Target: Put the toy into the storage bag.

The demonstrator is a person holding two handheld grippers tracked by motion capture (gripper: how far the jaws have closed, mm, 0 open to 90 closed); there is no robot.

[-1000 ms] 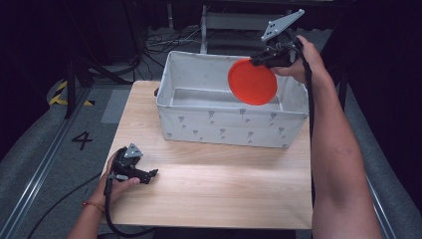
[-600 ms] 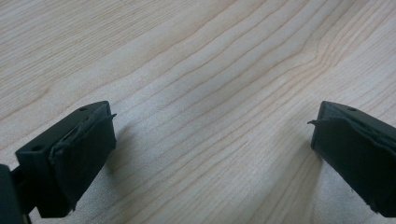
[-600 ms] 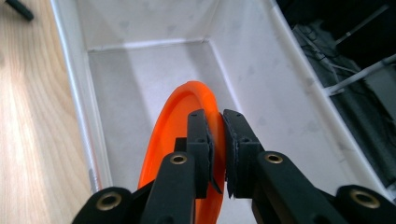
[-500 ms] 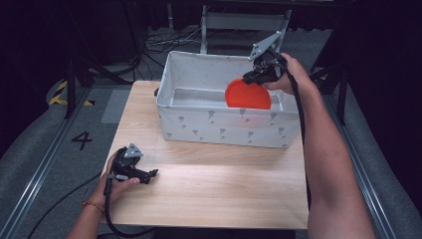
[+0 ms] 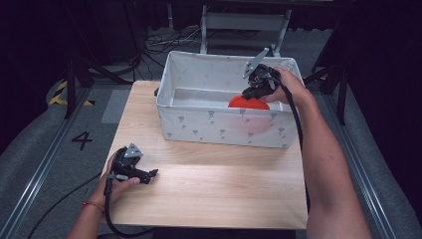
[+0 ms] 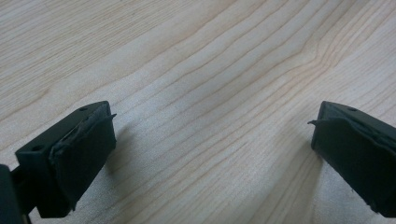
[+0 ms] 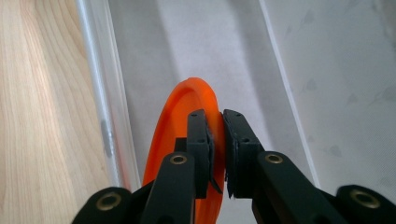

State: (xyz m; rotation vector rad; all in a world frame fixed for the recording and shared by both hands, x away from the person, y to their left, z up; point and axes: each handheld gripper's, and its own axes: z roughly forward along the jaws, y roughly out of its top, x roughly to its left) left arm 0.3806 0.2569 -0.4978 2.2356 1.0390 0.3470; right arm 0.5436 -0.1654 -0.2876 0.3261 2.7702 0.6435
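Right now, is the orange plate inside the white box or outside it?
Inside. The orange plate sits below the white box's rim, standing on edge near the front wall, pinched by the right hand-held gripper.

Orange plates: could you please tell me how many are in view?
1: the orange plate is on edge inside the white bin, near its front wall, pinched by the right claw. Others could be hidden behind that wall.

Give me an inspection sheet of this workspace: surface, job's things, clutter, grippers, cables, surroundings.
Surface: light wooden table, bare at front.
Job's things: round orange plastic plate held on edge inside the white fabric bin.
Clutter: nothing seen.
Grippers: right gripper shut on the plate's rim; left gripper open, low over the table.
Cables: black cable trailing along the right forearm.
Surroundings: grey floor, marked 4; dark stands behind.
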